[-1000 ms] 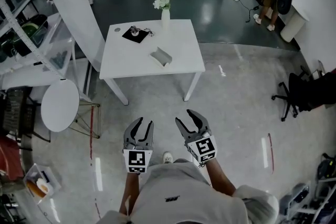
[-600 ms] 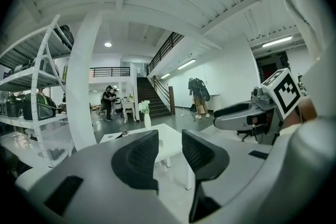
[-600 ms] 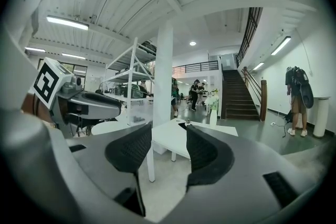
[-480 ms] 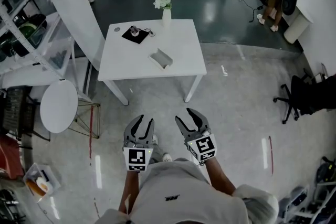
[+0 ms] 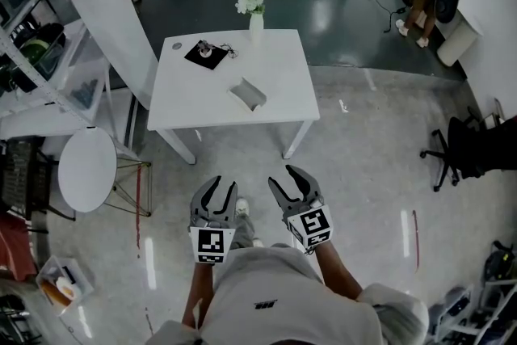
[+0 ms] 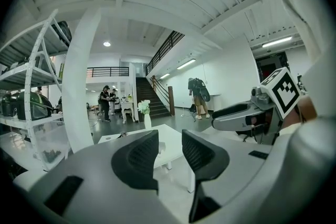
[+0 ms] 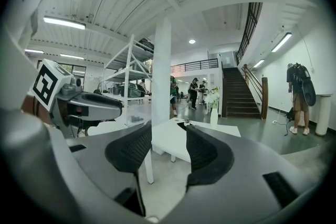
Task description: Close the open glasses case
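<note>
The open glasses case [image 5: 248,92] lies near the middle of the white surface [image 5: 283,85], well apart from both grippers. The person stands on the floor short of the surface, with the left gripper [image 5: 224,188] and right gripper [image 5: 281,178] side by side in front of the body, aimed toward the case. Each has its 2 jaws spread with nothing between them, likely so either can push the lid down on arrival. A vase of white flowers [image 5: 255,12] and a black square pad [image 5: 207,53] sit toward the far edge, apart from the case, so the approach looks unobstructed
</note>
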{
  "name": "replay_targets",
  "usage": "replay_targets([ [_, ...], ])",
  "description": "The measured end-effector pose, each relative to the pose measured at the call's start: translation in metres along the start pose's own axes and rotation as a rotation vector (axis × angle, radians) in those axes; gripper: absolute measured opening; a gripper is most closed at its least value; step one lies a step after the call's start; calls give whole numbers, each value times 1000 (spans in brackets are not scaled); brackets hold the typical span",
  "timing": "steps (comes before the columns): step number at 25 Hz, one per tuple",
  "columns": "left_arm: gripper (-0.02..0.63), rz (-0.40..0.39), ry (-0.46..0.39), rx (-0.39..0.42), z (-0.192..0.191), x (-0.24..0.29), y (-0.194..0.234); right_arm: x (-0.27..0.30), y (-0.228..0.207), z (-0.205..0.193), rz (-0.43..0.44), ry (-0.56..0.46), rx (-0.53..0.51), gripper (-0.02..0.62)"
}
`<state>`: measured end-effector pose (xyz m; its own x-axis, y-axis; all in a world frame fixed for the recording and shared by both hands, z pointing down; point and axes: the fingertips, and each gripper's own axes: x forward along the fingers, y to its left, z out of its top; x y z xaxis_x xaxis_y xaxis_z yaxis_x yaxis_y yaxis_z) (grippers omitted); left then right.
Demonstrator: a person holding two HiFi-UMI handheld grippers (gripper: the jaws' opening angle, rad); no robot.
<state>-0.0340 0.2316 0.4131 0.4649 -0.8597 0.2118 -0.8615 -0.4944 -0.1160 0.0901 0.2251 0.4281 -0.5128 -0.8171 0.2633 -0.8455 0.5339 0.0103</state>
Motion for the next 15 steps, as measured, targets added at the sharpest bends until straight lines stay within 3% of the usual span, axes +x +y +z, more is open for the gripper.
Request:
replay_targets([
  [15,152,-39,19,-10,0,75,59,83,-36,15,-36,22,13,206],
])
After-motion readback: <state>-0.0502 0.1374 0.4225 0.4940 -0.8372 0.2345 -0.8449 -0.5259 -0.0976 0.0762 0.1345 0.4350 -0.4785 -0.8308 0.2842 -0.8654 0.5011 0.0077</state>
